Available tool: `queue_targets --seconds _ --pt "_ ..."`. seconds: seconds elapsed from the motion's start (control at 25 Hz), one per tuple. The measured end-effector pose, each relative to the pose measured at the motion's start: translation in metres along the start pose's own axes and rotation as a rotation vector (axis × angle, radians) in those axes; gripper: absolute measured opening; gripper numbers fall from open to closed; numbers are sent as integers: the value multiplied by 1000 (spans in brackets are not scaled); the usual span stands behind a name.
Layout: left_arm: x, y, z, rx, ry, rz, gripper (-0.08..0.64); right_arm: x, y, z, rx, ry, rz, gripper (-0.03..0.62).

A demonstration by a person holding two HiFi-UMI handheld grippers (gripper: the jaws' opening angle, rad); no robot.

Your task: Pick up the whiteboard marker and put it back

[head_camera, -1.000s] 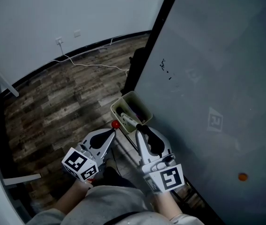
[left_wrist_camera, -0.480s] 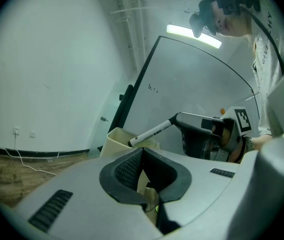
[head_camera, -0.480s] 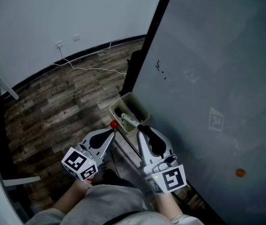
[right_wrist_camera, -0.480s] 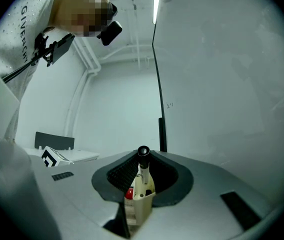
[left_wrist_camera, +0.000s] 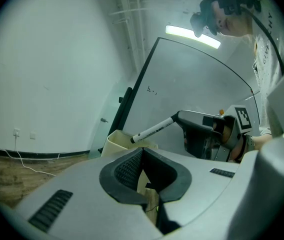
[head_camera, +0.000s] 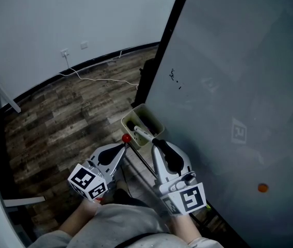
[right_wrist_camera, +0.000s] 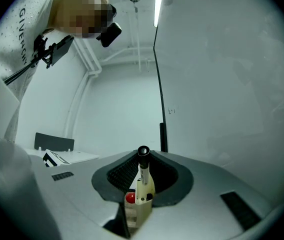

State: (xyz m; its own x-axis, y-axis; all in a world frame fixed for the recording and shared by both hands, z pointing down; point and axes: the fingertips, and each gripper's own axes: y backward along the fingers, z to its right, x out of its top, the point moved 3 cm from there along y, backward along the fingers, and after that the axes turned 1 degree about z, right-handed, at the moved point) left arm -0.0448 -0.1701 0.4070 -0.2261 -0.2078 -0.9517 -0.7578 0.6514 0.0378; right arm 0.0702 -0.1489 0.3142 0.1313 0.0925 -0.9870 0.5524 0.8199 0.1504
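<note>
On my feed the right gripper (head_camera: 156,140) has the white whiteboard marker with a black end (head_camera: 142,134) pinched between its fingers by the rear part. The right gripper view shows the pads clamped on the barrel, with the black end poking out ahead. The marker sticks out over the open top of the small beige plastic box (head_camera: 134,111), which sits just beside the big grey whiteboard (head_camera: 229,87). As far as I can see the marker isn't touching the box. The left gripper (head_camera: 123,145) is parked just beside the right one, fingers pinched together with nothing in them. There's a little red ball (head_camera: 127,138) right at its tip, but I can't tell if they touch. Wooden plank floor (head_camera: 59,123) underneath it all.
</note>
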Motion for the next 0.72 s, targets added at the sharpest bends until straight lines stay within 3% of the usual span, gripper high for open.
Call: queue_targets --seconds 0.36,0.72 --pt "4 0 -2 7 0 9 14 1 0 3 -8 25 -19 78" --pt "9 1 -4 12 -5 24 14 16 -6 -4 24 18 29 78"
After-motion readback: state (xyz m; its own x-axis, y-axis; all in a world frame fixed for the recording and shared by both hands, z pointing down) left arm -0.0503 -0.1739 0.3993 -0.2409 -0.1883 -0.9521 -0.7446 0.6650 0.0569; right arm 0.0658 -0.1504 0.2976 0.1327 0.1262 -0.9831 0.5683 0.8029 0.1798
